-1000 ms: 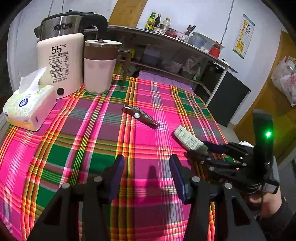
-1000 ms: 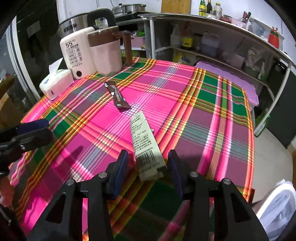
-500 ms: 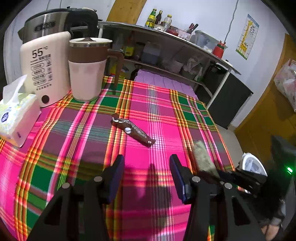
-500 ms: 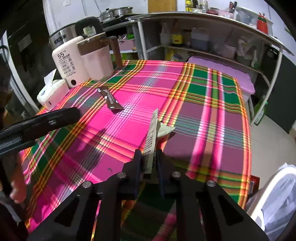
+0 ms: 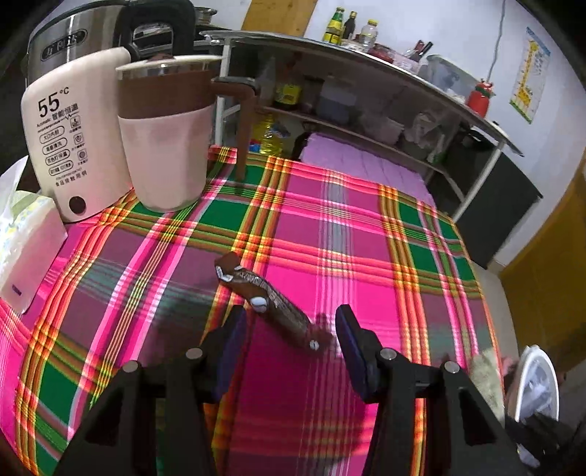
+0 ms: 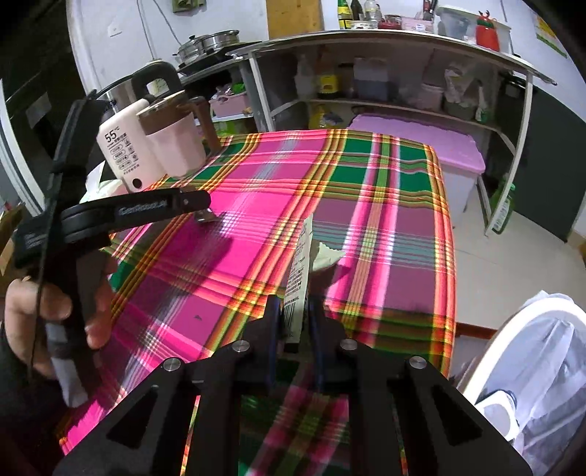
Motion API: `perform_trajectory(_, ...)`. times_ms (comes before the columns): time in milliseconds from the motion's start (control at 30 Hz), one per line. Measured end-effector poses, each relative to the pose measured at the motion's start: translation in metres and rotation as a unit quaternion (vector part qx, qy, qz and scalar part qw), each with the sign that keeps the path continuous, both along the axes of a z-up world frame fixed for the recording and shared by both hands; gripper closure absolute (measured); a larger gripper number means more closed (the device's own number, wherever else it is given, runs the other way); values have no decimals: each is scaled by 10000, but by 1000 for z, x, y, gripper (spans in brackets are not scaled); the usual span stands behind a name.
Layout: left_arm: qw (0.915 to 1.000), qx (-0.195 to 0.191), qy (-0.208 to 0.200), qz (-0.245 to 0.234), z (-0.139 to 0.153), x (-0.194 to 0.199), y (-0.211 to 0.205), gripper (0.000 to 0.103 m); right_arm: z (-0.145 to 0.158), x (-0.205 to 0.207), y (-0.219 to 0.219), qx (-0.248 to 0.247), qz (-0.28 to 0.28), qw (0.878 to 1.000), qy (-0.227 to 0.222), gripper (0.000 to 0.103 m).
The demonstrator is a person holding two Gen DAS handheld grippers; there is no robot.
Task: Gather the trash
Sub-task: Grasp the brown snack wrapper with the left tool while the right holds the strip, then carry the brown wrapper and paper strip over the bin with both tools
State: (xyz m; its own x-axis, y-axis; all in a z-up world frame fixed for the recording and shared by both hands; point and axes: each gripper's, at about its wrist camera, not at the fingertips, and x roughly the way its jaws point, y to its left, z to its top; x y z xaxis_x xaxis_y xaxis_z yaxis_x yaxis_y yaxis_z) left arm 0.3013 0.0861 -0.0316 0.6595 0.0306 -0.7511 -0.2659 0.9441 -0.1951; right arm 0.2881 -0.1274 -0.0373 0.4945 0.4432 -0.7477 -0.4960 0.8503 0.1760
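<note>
Looks like a lived-in home kitchen. The table has a bright pink and green plaid tablecloth, with an electric water boiler marked 55°C, a pink kettle jug and a tissue pack on it. Behind sits a metal shelf rack stuffed with sauce bottles, oil jugs and tubs, plus steel pots on a stove.

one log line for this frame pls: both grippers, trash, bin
left gripper: open, fingers straddling brown wrapper on tablecloth | right gripper: shut on white wrapper, lifted | bin: lined, at right
</note>
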Motion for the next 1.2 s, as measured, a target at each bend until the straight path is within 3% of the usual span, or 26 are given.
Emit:
perform_trajectory(100, 9997, 62, 192, 130, -9, 9, 1, 51, -1, 2, -5, 44, -29, 10000, 30, 87)
perform_trajectory(233, 9992, 357, 150, 119, -12, 11, -4, 53, 1, 1, -10, 69, -78, 9999, -12, 87)
perform_trajectory(367, 9986, 480, 176, 132, -12, 9, -3, 72, 6, -1, -15, 96, -137, 9998, -83, 87)
perform_trajectory(600, 9981, 517, 153, -310, -11, -7, -18, 84, 18, -16, -26, 124, -237, 9994, -229, 87)
perform_trajectory(1200, 9911, 341, -215, -1271, 17, -85, -72, 85, 46, -66, -52, 167, -429, 9976, -519, 87)
